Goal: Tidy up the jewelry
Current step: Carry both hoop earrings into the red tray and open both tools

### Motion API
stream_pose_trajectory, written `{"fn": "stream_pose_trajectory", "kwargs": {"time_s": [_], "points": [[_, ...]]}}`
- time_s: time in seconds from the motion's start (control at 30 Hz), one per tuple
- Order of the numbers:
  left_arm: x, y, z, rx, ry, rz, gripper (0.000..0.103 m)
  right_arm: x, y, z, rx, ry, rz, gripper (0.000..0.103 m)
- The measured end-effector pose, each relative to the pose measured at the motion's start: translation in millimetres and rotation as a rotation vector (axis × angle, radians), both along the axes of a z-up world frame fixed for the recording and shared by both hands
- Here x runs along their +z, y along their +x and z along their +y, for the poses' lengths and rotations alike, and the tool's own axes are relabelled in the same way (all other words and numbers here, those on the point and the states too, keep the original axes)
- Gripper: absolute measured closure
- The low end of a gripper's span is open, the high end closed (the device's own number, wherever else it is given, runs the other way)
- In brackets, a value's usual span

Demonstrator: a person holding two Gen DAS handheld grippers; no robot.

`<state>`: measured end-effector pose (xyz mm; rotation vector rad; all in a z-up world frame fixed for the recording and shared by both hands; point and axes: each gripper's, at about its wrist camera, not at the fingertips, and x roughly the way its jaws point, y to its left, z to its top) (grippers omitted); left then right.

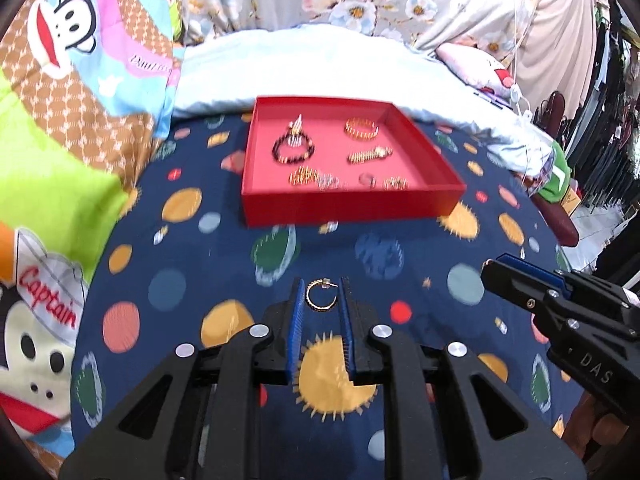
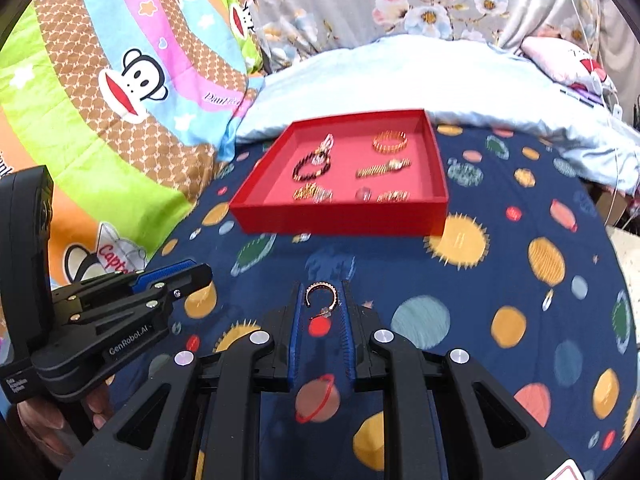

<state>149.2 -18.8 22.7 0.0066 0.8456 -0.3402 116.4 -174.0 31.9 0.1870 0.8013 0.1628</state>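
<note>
We had a hoop earring in each gripper. In the left gripper [image 1: 322, 298] the gold hoop [image 1: 321, 295] sat between the two fingertips, its open side toward the right finger and its post up at the top, with both blue pads [image 1: 297, 320] closed against its rim. The right gripper [image 2: 322, 300] held the matching hoop [image 2: 322, 298] the same way, pinched across its width near the fingertips, its post and small charm hanging on the side nearer the palm.

Ahead of both sets of fingers, well apart from them, the red tray [image 1: 348, 204] lay on the planet-print bedspread [image 1: 184, 272]. It already held a dark bead bracelet [image 1: 293, 148], a gold bangle [image 1: 361, 128], a watch-like chain piece [image 1: 370, 155] and some smaller gold items along the near wall that were too blurred to name.

We judged the hoops to be very light, thin and stiff, yet easy to bend if squeezed hard, and smooth enough to twist or pop out from between the ribbed pads. Gripping across the hoop's width looked right to us; the post and the open gap seemed the weak spots to avoid. Being so light, the hoops might have clung to a pad on release, so we thought a low release over the tray floor safest.
</note>
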Motion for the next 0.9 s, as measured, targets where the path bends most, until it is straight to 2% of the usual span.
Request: {"fn": "stream_pose_trajectory", "kwargs": {"time_s": [0.17, 0.43, 0.63, 0.9], "points": [[13.6, 22.8, -8.5, 0.002, 0.003, -0.043, 0.087, 8.8, 19.1, -11.0, -0.01, -0.01, -0.03, 0.087], [19.2, 83.1, -30.5, 0.008, 0.006, -0.068, 0.087, 17.8, 83.1, -33.7, -0.027, -0.036, -0.061, 0.087], [11.9, 134.9, -48.6, 0.025, 0.019, -0.062, 0.087, 6.1, 135.4, -42.7, -0.037, -0.046, -0.046, 0.087], [-8.8, 178.8, -63.5, 0.042, 0.049, -0.037, 0.087, -19.2, 179.2, -48.5, -0.03, -0.05, -0.004, 0.087]]}}
